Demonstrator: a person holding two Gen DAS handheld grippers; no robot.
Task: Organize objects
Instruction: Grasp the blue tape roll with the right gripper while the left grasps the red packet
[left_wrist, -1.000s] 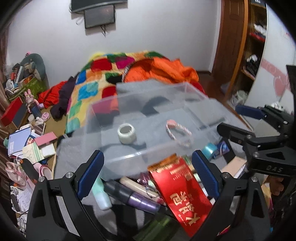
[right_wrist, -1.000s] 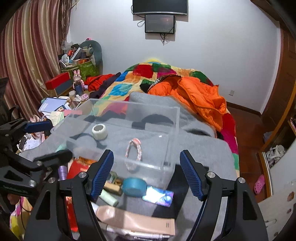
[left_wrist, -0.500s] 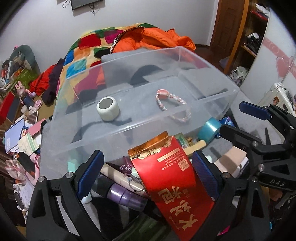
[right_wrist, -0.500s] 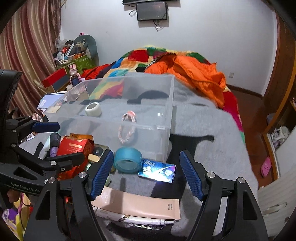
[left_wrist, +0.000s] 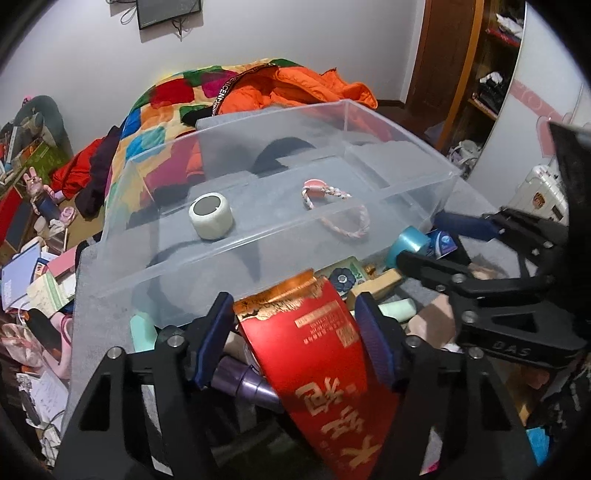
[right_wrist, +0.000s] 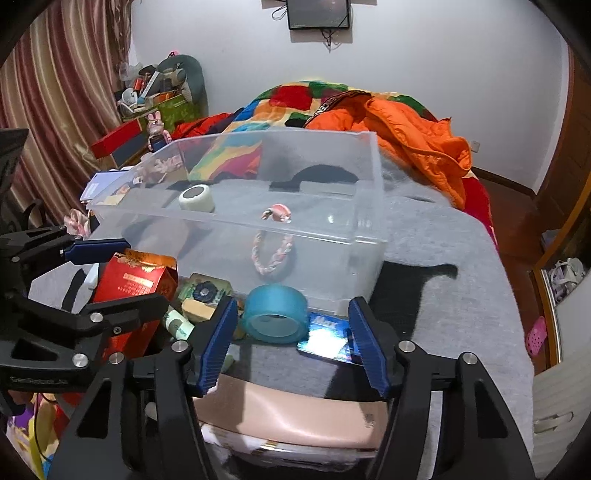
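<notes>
A clear plastic bin (left_wrist: 229, 254) (right_wrist: 369, 221) stands on the grey blanket and holds a white tape roll (left_wrist: 210, 216) (right_wrist: 196, 198) and a pink braided loop (left_wrist: 345, 218) (right_wrist: 273, 251). My left gripper (left_wrist: 297, 328) has closed in around a red carton (left_wrist: 314, 354) (right_wrist: 129, 284), its pads at the carton's sides. My right gripper (right_wrist: 291, 336) is open around a blue tape roll (right_wrist: 275, 314) (left_wrist: 408, 242), with a shiny blue packet (right_wrist: 327, 338) beside it.
In front of the bin lie a purple bottle (left_wrist: 240, 380), mint tubes (left_wrist: 397, 308), a wooden block (right_wrist: 197, 310) and a flat beige box (right_wrist: 291, 417). An orange jacket (right_wrist: 413, 133) and patchwork quilt lie behind. Clutter fills the floor at left (left_wrist: 33, 273).
Both grippers moved forward and down toward the items before the bin. The left jaws narrowed onto the red carton; the right jaws narrowed around the blue tape roll.
</notes>
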